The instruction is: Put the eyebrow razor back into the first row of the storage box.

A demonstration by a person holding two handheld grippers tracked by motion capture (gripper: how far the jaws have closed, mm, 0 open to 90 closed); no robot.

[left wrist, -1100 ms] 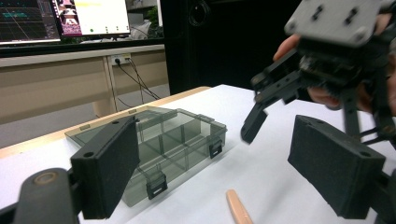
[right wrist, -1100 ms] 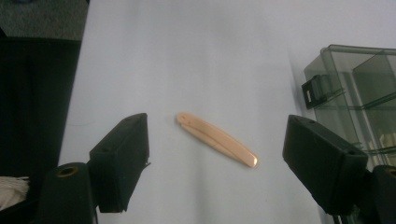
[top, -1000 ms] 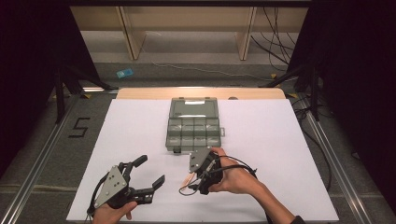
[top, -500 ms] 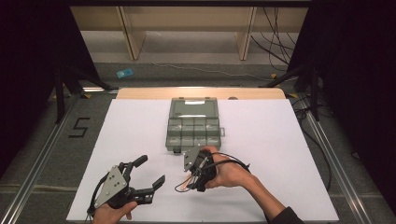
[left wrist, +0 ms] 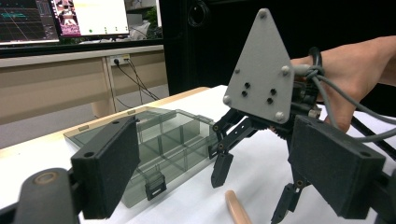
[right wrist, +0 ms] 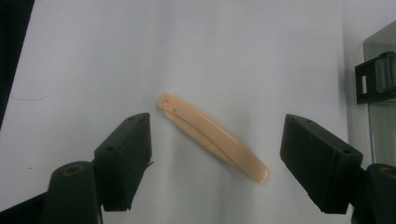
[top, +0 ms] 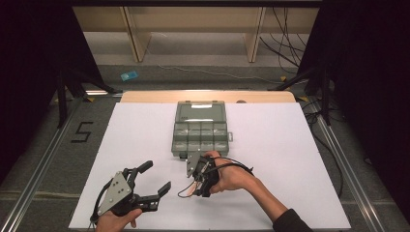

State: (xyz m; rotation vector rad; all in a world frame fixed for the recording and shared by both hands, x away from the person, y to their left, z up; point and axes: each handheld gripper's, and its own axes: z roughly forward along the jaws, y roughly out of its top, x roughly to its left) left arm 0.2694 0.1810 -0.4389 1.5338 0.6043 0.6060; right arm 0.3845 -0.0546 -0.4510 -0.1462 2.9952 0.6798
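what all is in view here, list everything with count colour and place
organiser box: one, clear smoky grey, lid shut, far middle of the table, black latch on its near edge
slim tapered piece: one, pale peach, flat on the white sheet just short of the box, lying between the right tool's open jaws, untouched
white sheet: one, covers the table top
wooden table edge: one, light wood, along the far side
blue item: one, on the floor beyond the table
monitors: two, lit, background of the left gripper view
left tool: one, black with a grey plate, near left, jaws open, holds nothing
right tool: one, black, near middle, pointing down over the peach piece, jaws open
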